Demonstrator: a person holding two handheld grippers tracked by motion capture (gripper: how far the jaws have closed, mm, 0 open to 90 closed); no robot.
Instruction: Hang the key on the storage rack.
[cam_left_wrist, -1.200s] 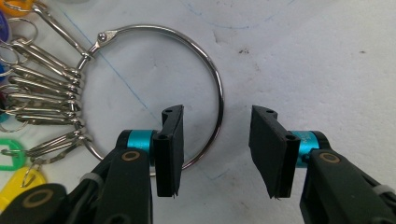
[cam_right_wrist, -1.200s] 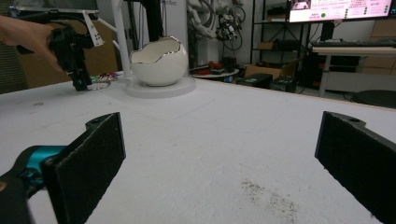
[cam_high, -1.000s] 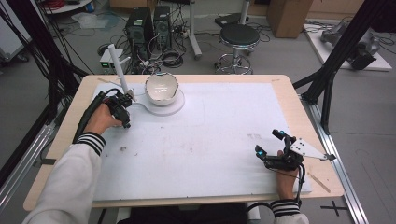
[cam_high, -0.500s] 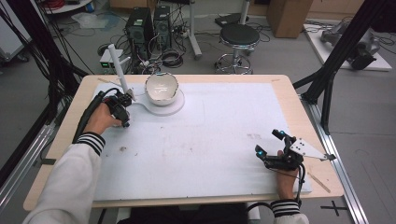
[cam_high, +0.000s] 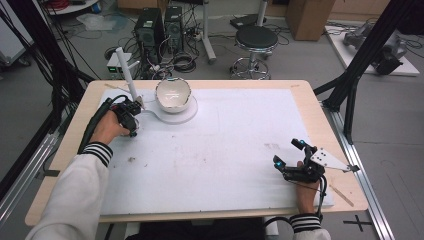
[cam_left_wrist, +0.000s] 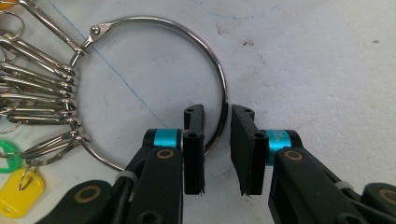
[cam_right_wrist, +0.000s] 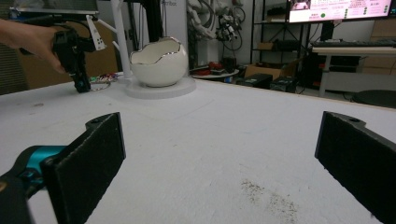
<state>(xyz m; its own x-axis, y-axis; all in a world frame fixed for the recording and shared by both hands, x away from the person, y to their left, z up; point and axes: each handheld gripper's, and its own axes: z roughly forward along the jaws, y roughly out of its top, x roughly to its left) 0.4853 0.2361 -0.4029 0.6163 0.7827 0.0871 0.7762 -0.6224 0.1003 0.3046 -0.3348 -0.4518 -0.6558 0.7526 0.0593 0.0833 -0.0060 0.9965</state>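
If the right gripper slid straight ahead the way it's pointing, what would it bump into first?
Probably the white egg-shaped bowl on its round base. The right gripper, jaws wide open, looks across bare table toward it. Depth is hard to judge, so it could slip past beside it.

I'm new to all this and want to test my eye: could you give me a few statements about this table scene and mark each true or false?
1. The left tool has its jaws astride a metal ring. True; they have just been closing.
2. The ring carries keys. True.
3. The right tool grips the bowl. False; it is open, far from it.
4. The bowl is black. False; it is white.
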